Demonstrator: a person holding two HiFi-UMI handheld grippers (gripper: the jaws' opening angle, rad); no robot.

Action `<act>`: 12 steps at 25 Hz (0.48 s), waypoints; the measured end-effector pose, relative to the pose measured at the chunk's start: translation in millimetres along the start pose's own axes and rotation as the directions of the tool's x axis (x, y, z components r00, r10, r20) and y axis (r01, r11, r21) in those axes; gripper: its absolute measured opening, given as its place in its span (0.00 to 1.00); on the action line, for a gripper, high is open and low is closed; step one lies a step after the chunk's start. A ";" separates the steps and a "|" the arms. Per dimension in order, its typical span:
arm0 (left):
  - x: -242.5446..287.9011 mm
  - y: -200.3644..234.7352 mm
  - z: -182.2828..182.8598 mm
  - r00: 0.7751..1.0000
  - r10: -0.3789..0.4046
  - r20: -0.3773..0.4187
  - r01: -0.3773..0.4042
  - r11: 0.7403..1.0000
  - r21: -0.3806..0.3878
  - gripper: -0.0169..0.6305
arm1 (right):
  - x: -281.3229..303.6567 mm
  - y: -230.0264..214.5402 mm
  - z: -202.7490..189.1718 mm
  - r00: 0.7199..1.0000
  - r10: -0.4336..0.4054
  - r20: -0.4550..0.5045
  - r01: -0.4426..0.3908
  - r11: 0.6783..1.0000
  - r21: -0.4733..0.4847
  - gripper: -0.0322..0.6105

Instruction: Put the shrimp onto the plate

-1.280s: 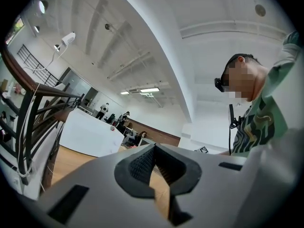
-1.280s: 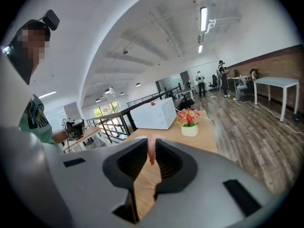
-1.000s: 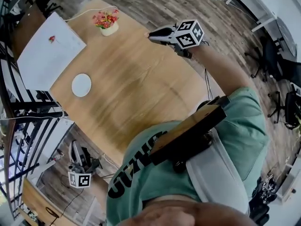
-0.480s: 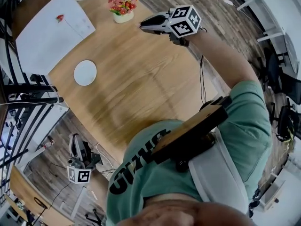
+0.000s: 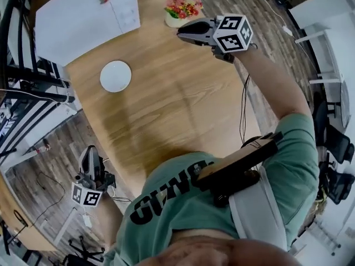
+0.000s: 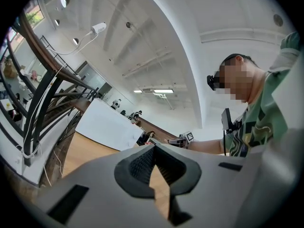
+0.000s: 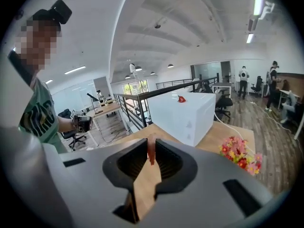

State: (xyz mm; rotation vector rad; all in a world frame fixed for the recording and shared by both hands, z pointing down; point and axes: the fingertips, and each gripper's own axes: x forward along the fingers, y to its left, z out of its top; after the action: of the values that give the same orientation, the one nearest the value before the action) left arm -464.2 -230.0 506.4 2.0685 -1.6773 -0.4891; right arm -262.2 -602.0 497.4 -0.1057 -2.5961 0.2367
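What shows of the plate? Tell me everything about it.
The plate is small, round and plain white, with no pattern to be seen. It lies flat on the wooden table, close to the table's edge on the person's left and a little short of the white box. It is empty, and only the table touches it. Only the head view shows it.

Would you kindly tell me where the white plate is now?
In the head view, the white plate lies at the left of the wooden table, near the white box and left of the right gripper.
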 end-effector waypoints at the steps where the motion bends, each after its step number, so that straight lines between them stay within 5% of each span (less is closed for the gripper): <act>1: 3.5 5.1 -1.8 1.000 -0.001 0.000 0.001 1.000 -0.003 0.03 | 8.0 -2.2 1.6 1.000 0.009 -0.004 -0.009 1.000 -0.007 0.14; 12: 14.0 61.6 -18.0 1.000 0.026 0.015 -0.026 0.999 -0.043 0.03 | 112.9 -4.5 11.6 0.990 0.124 -0.062 -0.129 0.987 -0.093 0.14</act>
State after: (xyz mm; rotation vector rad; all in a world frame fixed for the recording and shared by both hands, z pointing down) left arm -502.9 -252.6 554.5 2.0150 -1.6857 -0.5290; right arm -365.2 -594.4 544.7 -0.3085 -2.5472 0.1504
